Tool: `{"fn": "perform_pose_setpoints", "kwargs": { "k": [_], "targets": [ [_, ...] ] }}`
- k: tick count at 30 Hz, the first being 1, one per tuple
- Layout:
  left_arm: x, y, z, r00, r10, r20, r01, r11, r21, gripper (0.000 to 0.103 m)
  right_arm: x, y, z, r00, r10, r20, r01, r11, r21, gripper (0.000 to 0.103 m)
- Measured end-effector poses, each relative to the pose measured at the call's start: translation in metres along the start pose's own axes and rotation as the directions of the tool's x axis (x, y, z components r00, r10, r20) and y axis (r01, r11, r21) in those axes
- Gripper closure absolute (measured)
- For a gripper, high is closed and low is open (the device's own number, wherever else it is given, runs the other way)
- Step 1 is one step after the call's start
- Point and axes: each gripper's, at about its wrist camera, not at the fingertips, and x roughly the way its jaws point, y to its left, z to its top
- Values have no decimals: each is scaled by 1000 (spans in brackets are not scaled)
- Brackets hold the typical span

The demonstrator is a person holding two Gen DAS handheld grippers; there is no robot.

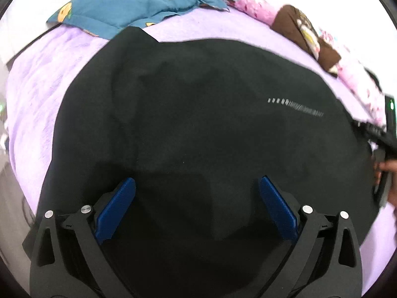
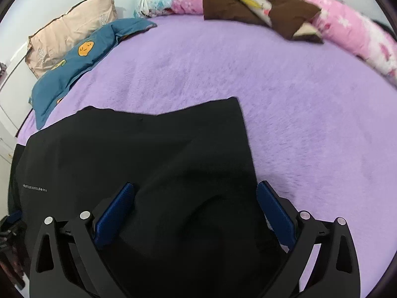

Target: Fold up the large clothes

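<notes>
A large black garment [image 1: 198, 114] with a small white print line [image 1: 295, 106] lies spread flat on a purple blanket [image 1: 34, 89]. It also shows in the right wrist view [image 2: 148, 154], with its far corner near the middle of the bed. My left gripper [image 1: 197, 186] is open, its blue pads wide apart just above the near part of the cloth. My right gripper [image 2: 196, 193] is open over the garment's right edge, holding nothing. The right gripper also appears at the right edge of the left wrist view [image 1: 383, 134].
A blue pillow with orange faces [image 2: 74, 62] and a beige pillow [image 2: 72, 29] lie at the far left. A pink floral blanket [image 2: 347, 29] and a brown printed cloth [image 2: 253, 7] lie along the far edge. Purple blanket [image 2: 297, 124] stretches right of the garment.
</notes>
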Motion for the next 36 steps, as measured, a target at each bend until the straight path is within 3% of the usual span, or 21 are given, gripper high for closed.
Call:
{"fn": "perform_pose_setpoints", "kwargs": {
  "k": [5, 10, 18, 23, 27, 36],
  "targets": [
    [-45, 4, 3, 998, 30, 51, -26, 997, -73, 6, -50, 16, -19, 999, -15, 40, 18, 997, -79, 7],
    [-97, 7, -8, 995, 27, 95, -13, 989, -145, 6, -105, 30, -40, 997, 22, 68, -16, 996, -84, 7],
    [-178, -16, -34, 986, 49, 160, -33, 994, -101, 6, -192, 49, -75, 989, 47, 138, -36, 996, -81, 7],
    [-224, -44, -55, 977, 83, 194, -75, 996, -50, 6, -235, 62, -107, 986, 28, 162, -7, 992, -129, 7],
    [-253, -68, -77, 982, 83, 170, -86, 996, 9, 6, -261, 75, -137, 984, -31, 177, 63, 982, -180, 7],
    [-305, -102, -125, 976, 79, 201, -81, 997, 4, 6, -332, 105, -203, 980, 22, 197, 19, 979, -204, 7]
  ]
}}
